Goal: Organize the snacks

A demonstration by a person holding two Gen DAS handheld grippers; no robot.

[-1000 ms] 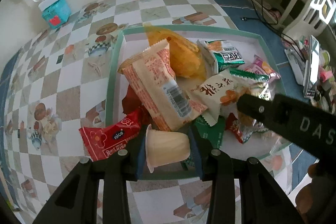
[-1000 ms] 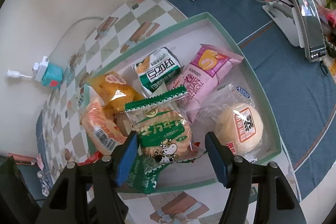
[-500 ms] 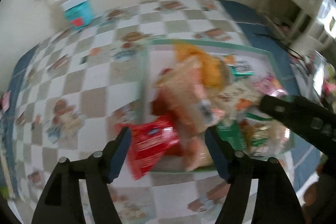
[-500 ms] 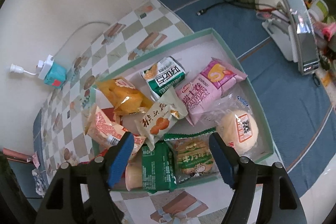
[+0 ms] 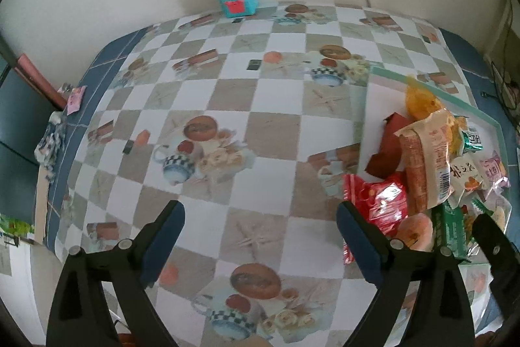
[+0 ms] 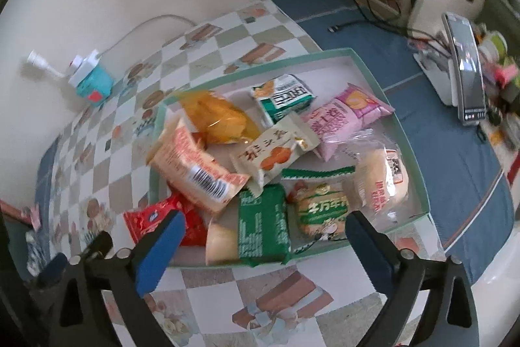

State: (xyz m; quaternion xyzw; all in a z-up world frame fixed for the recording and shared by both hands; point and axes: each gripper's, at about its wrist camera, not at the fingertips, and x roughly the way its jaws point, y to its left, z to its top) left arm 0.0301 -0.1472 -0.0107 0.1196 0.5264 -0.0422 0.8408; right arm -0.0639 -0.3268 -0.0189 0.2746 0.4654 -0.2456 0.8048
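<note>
Snacks [image 6: 273,152] fill our tray [image 6: 412,165]; the green packet [image 6: 263,228] runs lengthwise toward us. Our left tool [image 5: 260,236] and right tool [image 6: 265,244] hang released, empty.

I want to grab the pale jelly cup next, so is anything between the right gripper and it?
Partly. The jelly cup lies at the tray's near edge, ahead of the open right gripper. The green packet overlaps its right side and the red packet crowds its left.

Each tool [image 5: 260,239] [image 6: 265,246] — black angular arms, blue pads, silver screws.
</note>
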